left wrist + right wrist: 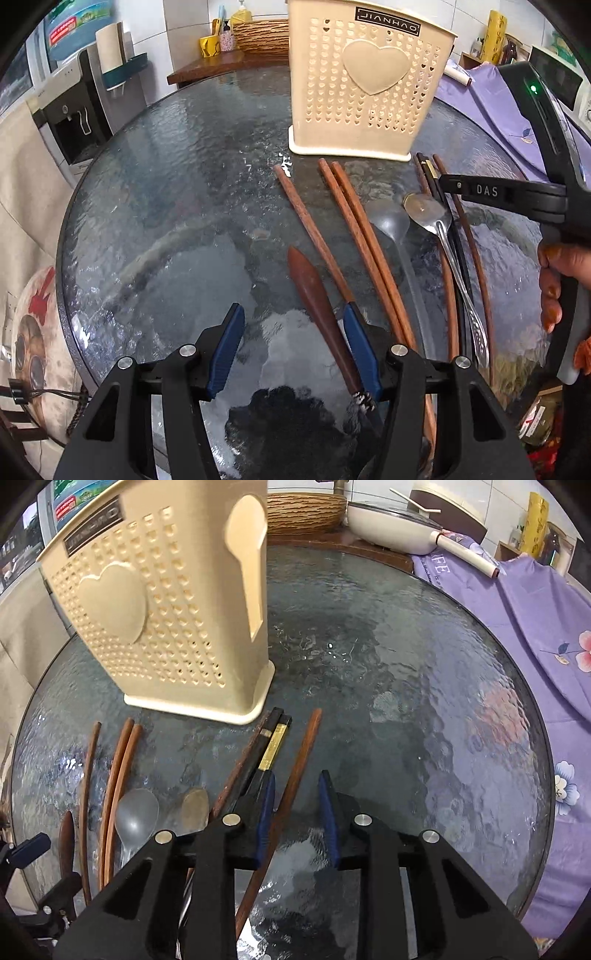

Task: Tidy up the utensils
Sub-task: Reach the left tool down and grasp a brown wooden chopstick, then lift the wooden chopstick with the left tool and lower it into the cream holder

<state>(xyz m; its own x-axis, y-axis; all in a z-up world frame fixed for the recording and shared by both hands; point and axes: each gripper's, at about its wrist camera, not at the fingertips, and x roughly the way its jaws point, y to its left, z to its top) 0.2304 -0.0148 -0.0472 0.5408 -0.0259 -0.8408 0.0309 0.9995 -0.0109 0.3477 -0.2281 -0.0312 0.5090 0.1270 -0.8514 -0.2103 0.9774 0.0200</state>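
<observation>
A cream perforated utensil holder stands upright on the round glass table; it also shows in the right wrist view. Wooden chopsticks, black chopsticks, a metal spoon, a translucent spoon and a dark wooden spoon lie in front of it. My left gripper is open, with the wooden spoon's handle between its fingers. My right gripper is open, astride one brown chopstick; it also shows in the left wrist view.
A water dispenser stands left of the table. A purple floral cloth lies along the right edge. A white pan and a woven basket sit behind the table.
</observation>
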